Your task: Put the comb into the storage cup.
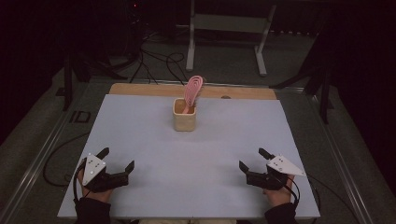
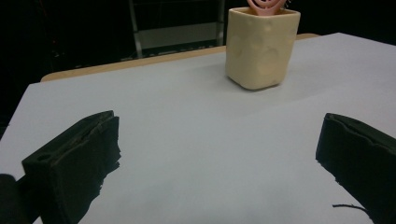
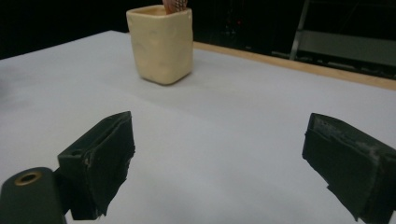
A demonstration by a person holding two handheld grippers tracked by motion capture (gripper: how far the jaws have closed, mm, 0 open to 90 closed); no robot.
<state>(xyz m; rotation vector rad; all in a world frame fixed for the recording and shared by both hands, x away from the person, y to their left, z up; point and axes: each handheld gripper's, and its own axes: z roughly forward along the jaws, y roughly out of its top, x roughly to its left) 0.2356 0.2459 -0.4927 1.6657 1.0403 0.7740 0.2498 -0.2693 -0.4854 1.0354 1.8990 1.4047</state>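
Bare sheet (image 1: 196, 158) everywhere; 1 cream cup (image 1: 184, 115) stands far centre

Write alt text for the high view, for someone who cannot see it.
A cream square cup holding a pink whisk-like utensil stands toward the far middle of a pale table. Near the front edge, a person's hands hold the left gripper and right gripper, both open and apart from the cup.

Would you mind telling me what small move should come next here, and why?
Probably bring the right gripper forward toward the pink whisk standing in the cream holder. Both it and the left gripper rest open and empty near the near edge of the table, well short of the holder; either gripper could go.
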